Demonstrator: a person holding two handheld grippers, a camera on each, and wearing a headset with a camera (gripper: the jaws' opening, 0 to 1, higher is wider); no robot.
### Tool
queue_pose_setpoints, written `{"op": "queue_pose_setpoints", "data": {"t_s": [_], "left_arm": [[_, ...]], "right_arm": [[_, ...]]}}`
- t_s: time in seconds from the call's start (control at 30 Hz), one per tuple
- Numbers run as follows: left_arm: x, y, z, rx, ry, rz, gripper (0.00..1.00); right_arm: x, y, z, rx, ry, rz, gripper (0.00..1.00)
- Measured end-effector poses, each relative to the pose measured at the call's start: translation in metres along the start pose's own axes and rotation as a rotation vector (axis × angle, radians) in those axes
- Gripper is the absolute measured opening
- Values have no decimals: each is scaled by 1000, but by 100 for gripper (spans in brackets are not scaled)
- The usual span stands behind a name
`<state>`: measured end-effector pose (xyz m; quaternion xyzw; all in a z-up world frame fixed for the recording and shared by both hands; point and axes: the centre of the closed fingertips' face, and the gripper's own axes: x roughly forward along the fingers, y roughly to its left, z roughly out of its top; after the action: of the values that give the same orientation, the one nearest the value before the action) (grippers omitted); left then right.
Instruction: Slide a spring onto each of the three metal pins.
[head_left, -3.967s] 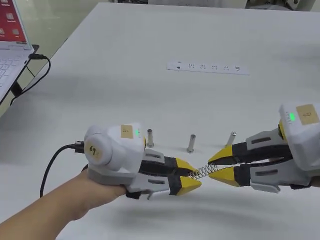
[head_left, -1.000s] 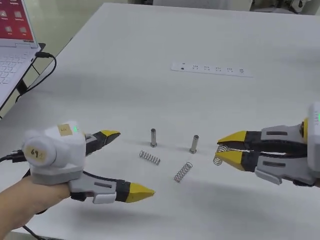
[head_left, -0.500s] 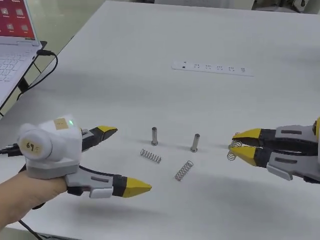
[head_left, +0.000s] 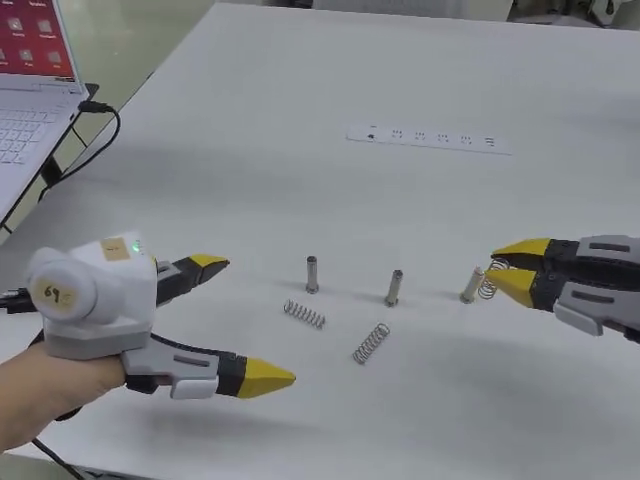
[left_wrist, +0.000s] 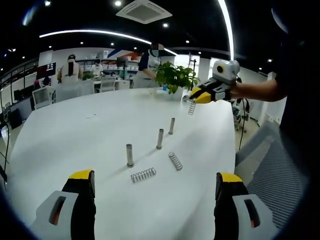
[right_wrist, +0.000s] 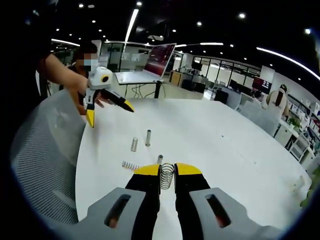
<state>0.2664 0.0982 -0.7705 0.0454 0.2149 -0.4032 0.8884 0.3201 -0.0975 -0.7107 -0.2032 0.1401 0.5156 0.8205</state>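
Three short metal pins stand upright in a row on the white table: left pin (head_left: 312, 273), middle pin (head_left: 395, 287), right pin (head_left: 471, 284). Two loose springs (head_left: 303, 314) (head_left: 369, 343) lie in front of them. My right gripper (head_left: 500, 268) is shut on a third spring (head_left: 488, 278), held just right of the right pin. From the right gripper view, that spring (right_wrist: 167, 176) sits between the jaws of the right gripper (right_wrist: 167, 171), with a pin (right_wrist: 160, 159) just beyond. My left gripper (head_left: 245, 320) hovers wide open at the near left, holding nothing, its jaws (left_wrist: 154, 176) facing the pins and springs.
A white power strip (head_left: 428, 139) lies further back on the table. An open laptop (head_left: 25, 60) with a black cable (head_left: 90, 140) sits off the left edge. People and desks show in the distance in the left gripper view.
My right gripper has drawn back to the right with its spring, uncovering the right pin. The left gripper stays open and has drifted slightly left.
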Motion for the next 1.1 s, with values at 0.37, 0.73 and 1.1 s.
{"op": "queue_pose_setpoints", "data": {"t_s": [0.37, 0.73, 1.1], "left_arm": [[-2, 0, -4, -5, 17, -4, 98], [-5, 2, -5, -8, 19, 2, 98], [-5, 2, -4, -9, 18, 4, 98]], "right_arm": [[7, -28, -3, 23, 15, -60, 8], [19, -42, -12, 65, 35, -84, 8], [26, -49, -21, 91, 52, -93, 8]]}}
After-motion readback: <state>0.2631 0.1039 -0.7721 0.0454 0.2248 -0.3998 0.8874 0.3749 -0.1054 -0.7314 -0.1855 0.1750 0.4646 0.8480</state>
